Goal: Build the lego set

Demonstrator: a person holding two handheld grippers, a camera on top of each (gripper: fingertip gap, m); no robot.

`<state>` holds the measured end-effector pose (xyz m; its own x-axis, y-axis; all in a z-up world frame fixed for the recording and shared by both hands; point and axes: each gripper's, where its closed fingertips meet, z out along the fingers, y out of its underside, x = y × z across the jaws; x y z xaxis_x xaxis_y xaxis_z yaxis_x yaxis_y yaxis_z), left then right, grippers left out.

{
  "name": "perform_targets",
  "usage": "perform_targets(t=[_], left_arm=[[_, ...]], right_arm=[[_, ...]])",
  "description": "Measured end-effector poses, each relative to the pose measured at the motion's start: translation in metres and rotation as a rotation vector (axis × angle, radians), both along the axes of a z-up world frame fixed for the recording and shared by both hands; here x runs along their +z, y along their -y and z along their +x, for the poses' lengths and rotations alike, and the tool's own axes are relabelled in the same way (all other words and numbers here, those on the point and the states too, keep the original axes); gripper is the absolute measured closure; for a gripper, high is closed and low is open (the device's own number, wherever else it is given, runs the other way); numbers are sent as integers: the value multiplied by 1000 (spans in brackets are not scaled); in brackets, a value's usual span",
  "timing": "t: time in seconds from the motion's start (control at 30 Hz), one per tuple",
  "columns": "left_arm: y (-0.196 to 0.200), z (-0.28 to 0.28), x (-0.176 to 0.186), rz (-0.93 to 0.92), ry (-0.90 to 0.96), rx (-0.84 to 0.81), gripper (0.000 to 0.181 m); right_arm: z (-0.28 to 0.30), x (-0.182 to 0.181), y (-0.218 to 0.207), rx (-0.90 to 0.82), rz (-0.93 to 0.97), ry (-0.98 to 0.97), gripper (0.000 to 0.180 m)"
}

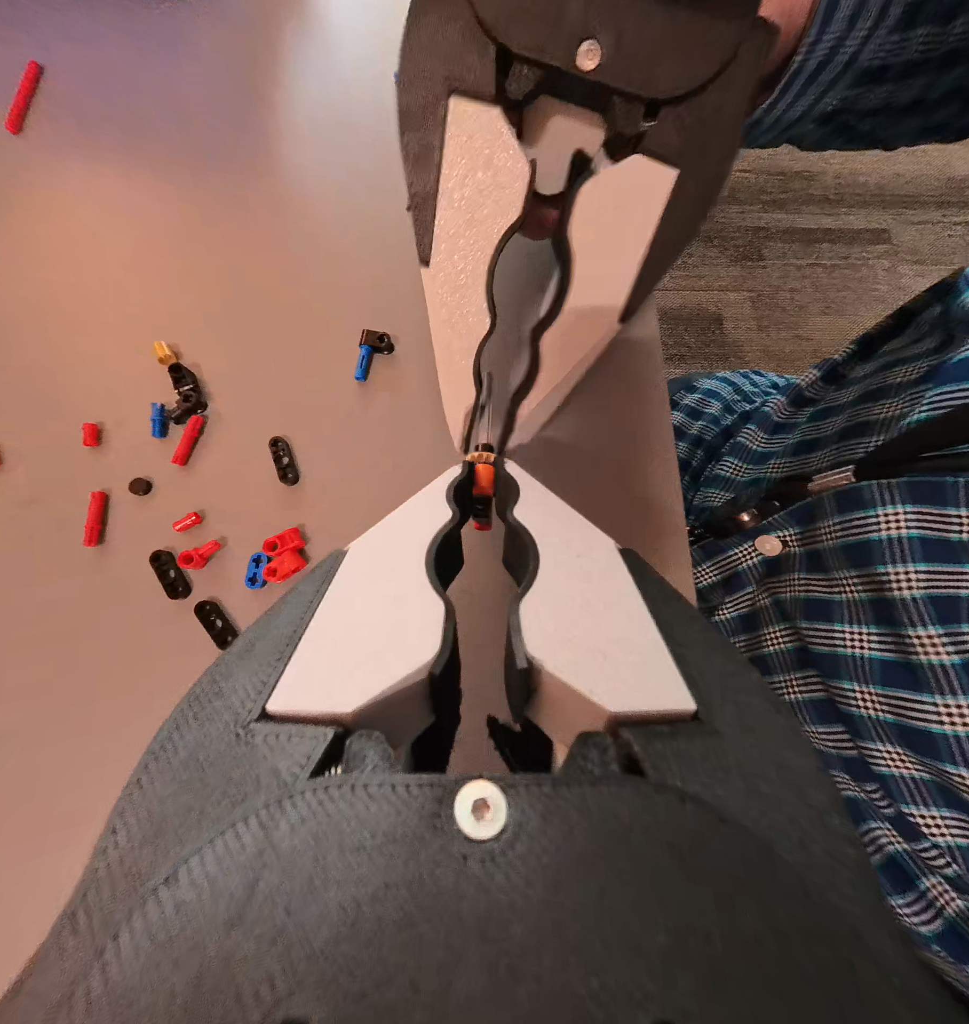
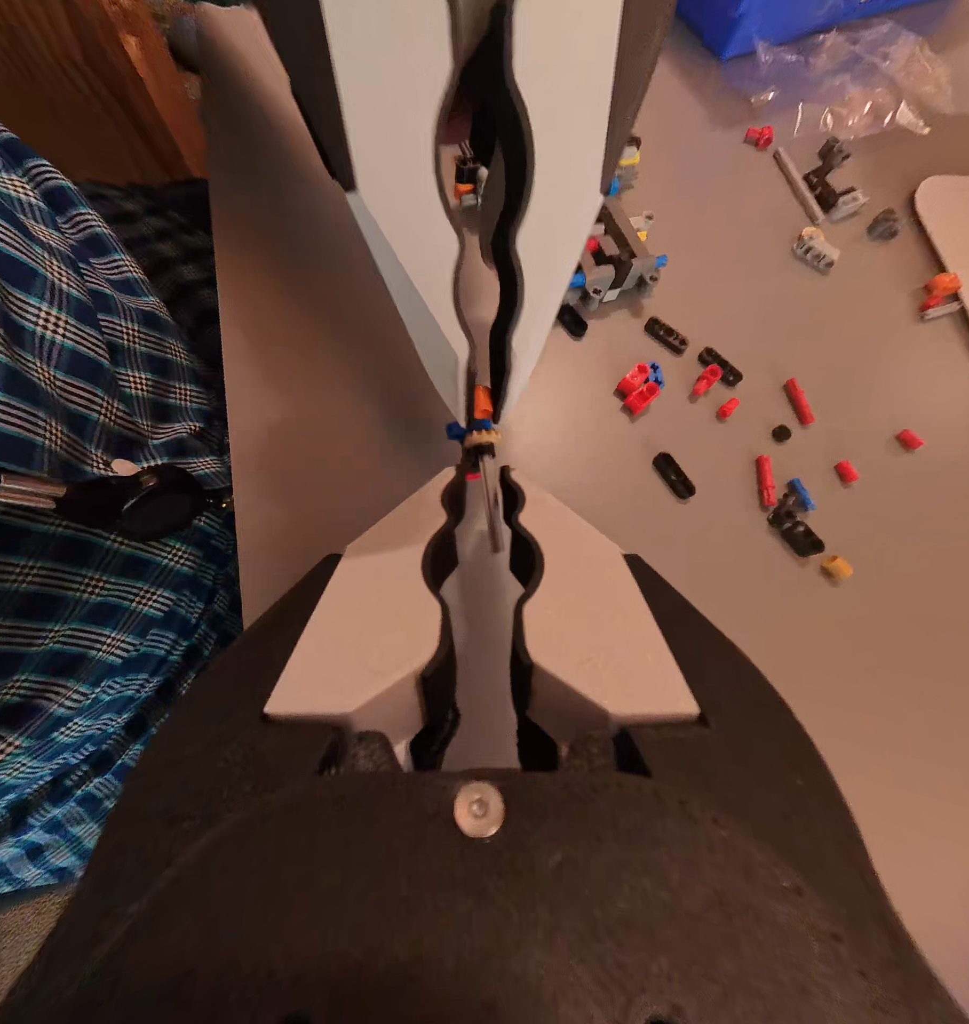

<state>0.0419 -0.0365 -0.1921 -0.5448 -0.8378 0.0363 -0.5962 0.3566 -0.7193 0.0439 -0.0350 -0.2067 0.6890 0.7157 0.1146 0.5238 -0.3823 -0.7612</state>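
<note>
Over the edge of the smooth beige table (image 1: 194, 221), with a scatter of red, blue and black lego pins and connectors (image 1: 183, 498) lying loose on it, the two grippers meet tip to tip. The left gripper (image 1: 482, 487) is clamped on a little orange-and-red lego sub-assembly (image 1: 482, 487) right at its fingertips. The right gripper (image 2: 485, 476) is pinched onto a thin grey lego axle (image 2: 492, 510) that goes into a small tan gear (image 2: 485, 438) between the two.
</note>
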Motion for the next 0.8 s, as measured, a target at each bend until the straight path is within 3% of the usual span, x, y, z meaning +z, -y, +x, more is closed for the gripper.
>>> perform_targets(t=[0.03,0.2,0.37,0.6,0.8], left_arm=[[-2,1,-2,5,-12,9,174],[1,2,-6,-45,-46,0,174],[-4,5,-8,-42,-27,13,174],[-8,3,-9,96,71,-21,147],[-3,7,-12,86,91,-21,163]], right_arm=[[-2,3,-1,6,20,-1,161],[-3,-5,-3,19,32,76,159],[0,-7,-9,-18,-2,25,171],[-1,-3,-8,-11,-92,-184,172],[-2,3,-6,15,-138,-284,173]])
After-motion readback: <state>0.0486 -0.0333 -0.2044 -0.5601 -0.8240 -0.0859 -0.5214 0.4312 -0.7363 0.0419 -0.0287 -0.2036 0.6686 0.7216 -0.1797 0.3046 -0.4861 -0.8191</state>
